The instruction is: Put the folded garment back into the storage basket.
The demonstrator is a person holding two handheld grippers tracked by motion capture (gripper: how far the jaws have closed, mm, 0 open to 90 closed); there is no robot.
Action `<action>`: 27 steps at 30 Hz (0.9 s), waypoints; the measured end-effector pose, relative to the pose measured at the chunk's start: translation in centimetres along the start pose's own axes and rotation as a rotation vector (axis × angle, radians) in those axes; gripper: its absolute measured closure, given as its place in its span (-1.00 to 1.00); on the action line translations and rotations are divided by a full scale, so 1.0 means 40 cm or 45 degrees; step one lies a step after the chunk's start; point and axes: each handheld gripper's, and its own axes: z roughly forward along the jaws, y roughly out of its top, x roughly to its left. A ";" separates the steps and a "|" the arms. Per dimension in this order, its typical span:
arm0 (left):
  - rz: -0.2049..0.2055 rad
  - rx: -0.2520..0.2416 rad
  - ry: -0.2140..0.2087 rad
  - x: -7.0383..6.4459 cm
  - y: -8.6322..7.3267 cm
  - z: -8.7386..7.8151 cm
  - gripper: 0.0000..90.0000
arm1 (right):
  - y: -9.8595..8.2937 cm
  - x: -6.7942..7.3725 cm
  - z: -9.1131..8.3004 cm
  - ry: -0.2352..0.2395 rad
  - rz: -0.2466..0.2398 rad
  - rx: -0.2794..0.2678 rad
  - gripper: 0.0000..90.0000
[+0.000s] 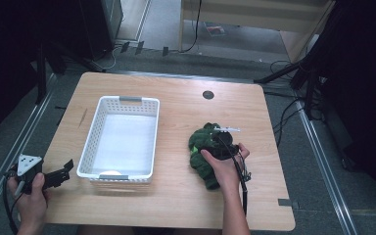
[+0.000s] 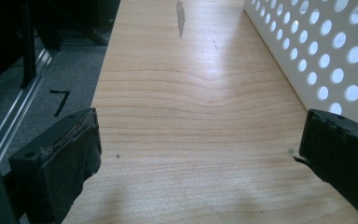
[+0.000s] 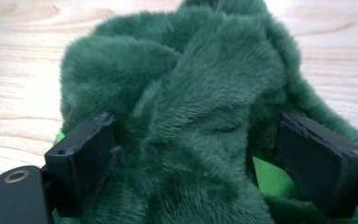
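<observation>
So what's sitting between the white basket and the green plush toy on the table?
Nothing: in the high view a bare strip of wooden table separates the white basket from the green plush toy, which the open right claw straddles.

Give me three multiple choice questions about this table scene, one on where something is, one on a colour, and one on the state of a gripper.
1. Where is the left hand-held gripper?
A. Inside the basket
B. At the table's left edge, beside the basket
C. On the plush toy

2. What colour is the plush toy?
A. Green
B. Red
C. White

3. How do the right hand-held gripper's jaws stand?
A. Shut on nothing
B. Open, either side of the toy's fur
C. Shut on the basket rim

Answers:
1 B: the high view shows it left of the white basket, above the table edge.
2 A: its fur is dark green in the right gripper view.
3 B: the jaws stand wide apart with fur between them.
</observation>
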 end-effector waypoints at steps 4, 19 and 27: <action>0.001 0.002 0.002 -0.001 0.000 0.000 -1.00 | -0.009 -0.007 0.017 0.002 0.018 0.030 -0.72; 0.010 0.008 0.002 -0.002 0.001 0.001 -1.00 | -0.032 -0.011 0.033 0.020 0.031 0.034 -0.78; 0.016 0.011 0.002 -0.003 0.001 0.002 -1.00 | -0.029 0.008 0.000 0.044 -0.014 -0.018 -0.80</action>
